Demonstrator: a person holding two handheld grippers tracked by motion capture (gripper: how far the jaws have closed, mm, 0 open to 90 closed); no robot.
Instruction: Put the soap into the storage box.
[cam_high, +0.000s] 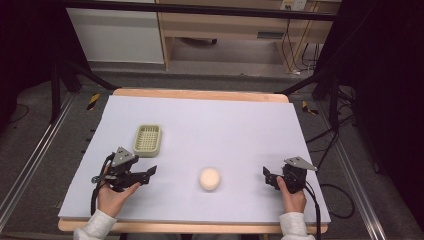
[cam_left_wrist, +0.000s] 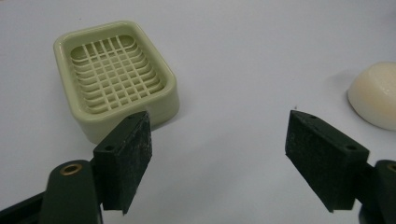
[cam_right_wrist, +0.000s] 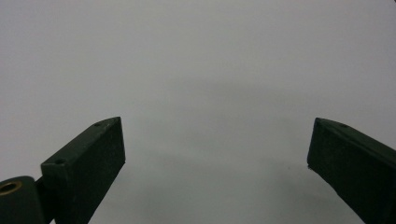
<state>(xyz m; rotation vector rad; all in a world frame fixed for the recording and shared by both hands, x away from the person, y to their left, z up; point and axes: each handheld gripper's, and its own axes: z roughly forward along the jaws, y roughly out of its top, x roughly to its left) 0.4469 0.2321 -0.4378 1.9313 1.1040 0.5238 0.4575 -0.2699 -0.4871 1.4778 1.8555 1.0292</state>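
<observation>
Black jaws of the left gripper (cam_left_wrist: 217, 163) rise from the bottom of its own view, standing wide apart with nothing between them. Beyond them, at upper left of that frame, sits the pale green soap dish (cam_left_wrist: 116, 77), empty, and at the right edge the cream soap bar (cam_left_wrist: 376, 95) lies on the lavender table cover (cam_left_wrist: 243, 56). In the high view the bar sits at lower centre, well apart from the dish. The right gripper (cam_right_wrist: 215, 154) also stands spread over bare cover (holding nothing). Judging by this, the work is at its start: the next move calls for closing on the bar.
</observation>
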